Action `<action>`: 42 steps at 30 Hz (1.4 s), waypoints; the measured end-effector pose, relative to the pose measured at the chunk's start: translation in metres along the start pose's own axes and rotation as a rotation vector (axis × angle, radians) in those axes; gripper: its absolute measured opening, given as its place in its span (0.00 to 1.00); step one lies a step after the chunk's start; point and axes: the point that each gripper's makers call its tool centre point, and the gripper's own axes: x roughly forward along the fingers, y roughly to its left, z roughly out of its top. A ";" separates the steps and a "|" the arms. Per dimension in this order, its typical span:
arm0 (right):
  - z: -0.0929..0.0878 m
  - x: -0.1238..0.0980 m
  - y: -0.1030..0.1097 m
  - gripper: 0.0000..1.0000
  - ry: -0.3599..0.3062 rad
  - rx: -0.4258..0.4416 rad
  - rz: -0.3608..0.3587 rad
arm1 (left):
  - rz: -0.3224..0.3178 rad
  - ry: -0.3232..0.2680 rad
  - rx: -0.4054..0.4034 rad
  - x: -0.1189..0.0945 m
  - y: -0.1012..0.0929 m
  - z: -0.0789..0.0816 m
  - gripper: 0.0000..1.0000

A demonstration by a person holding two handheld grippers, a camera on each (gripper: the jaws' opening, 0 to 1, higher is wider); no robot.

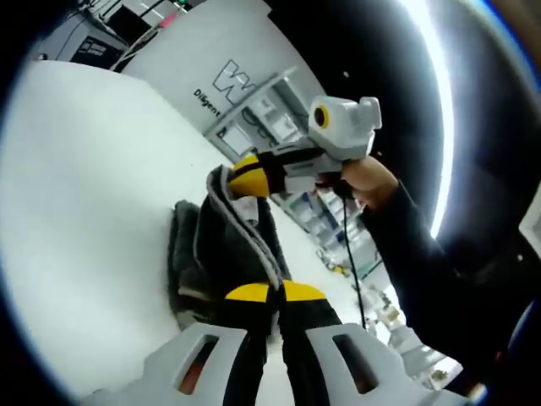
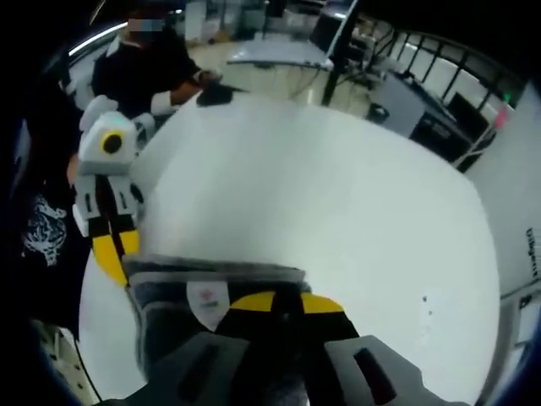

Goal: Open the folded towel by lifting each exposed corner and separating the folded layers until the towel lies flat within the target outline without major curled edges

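Note:
A dark grey towel (image 1: 221,247) with a lighter edge band is held up off the white table (image 1: 93,186), still bunched in folds. My left gripper (image 1: 272,293) is shut on its near edge, yellow tips pressed together. At the towel's top corner, my right gripper (image 1: 249,176) comes in from the right with a hand (image 1: 365,178) behind it. In the right gripper view my right gripper (image 2: 286,302) is shut on the towel (image 2: 169,317), beside a white label (image 2: 207,301). The left gripper (image 2: 114,249) pinches the towel's left corner there.
A person (image 2: 144,72) in dark clothes stands at the table's far side, next to a small dark object (image 2: 215,95). A white panel with lettering (image 1: 215,59) and shelving (image 1: 262,118) stand beyond the table (image 2: 321,186), whose surface stretches wide and bare.

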 end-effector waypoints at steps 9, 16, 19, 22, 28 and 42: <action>0.001 -0.005 0.001 0.04 -0.003 -0.003 -0.007 | 0.002 -0.002 0.009 -0.001 -0.003 -0.001 0.01; 0.004 -0.016 0.003 0.04 -0.032 -0.014 -0.021 | -0.003 -0.003 0.013 0.000 -0.008 0.000 0.01; 0.005 -0.019 0.004 0.04 -0.042 -0.021 -0.025 | -0.007 -0.003 0.014 0.000 -0.010 -0.001 0.01; 0.004 -0.018 0.006 0.04 -0.045 -0.019 -0.025 | -0.009 -0.001 0.015 0.000 -0.012 -0.003 0.01; 0.004 -0.024 0.013 0.04 -0.065 -0.022 -0.035 | -0.013 -0.007 0.018 -0.002 -0.016 -0.001 0.01; 0.004 -0.040 0.012 0.04 -0.106 -0.029 -0.056 | -0.035 0.002 0.050 0.002 -0.033 -0.003 0.01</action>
